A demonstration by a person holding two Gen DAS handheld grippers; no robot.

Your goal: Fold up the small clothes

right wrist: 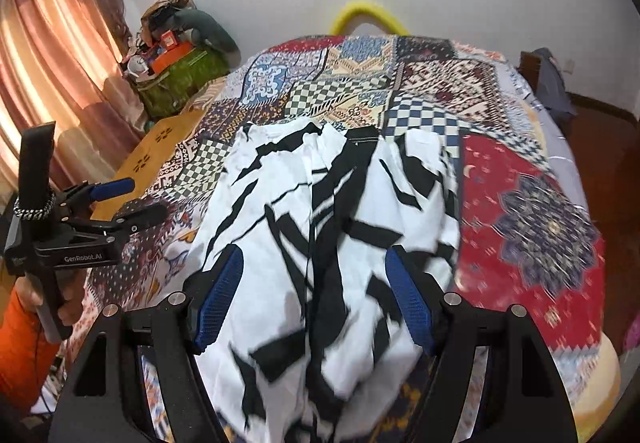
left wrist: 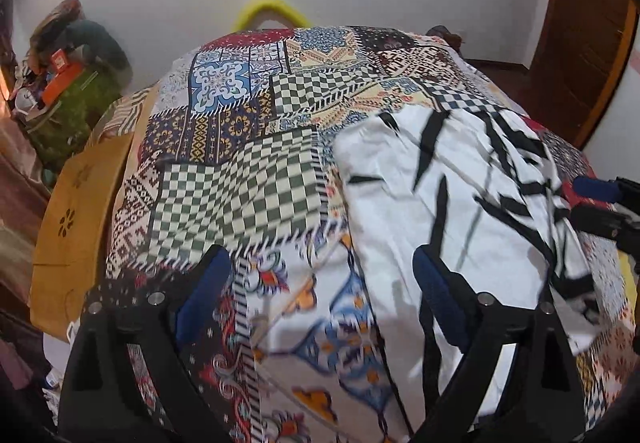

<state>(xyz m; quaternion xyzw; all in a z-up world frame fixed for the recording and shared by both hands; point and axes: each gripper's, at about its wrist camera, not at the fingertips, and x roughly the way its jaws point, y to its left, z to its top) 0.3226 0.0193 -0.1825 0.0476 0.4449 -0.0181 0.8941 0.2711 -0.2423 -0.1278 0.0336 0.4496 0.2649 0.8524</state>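
Observation:
A white garment with black streaks (right wrist: pixel 328 227) lies spread on a patchwork bedspread (right wrist: pixel 520 203). It also shows in the left wrist view (left wrist: pixel 448 195), at the right. My right gripper (right wrist: pixel 314 267) is open, its blue-padded fingers wide apart just above the garment's near part, holding nothing. My left gripper (left wrist: pixel 322 267) is open and empty over the bedspread (left wrist: pixel 240 187), at the garment's left edge. In the right wrist view the left gripper (right wrist: pixel 140 199) hovers left of the garment. In the left wrist view the right gripper (left wrist: pixel 580 203) sits at the garment's right edge.
A mustard cloth (left wrist: pixel 80 211) lies along the bed's left side. A green box piled with clutter (right wrist: pixel 180 75) stands by the curtain (right wrist: pixel 52 55). A yellow curved object (right wrist: pixel 368 17) rises behind the bed. A wooden door (left wrist: pixel 584 27) is at the right.

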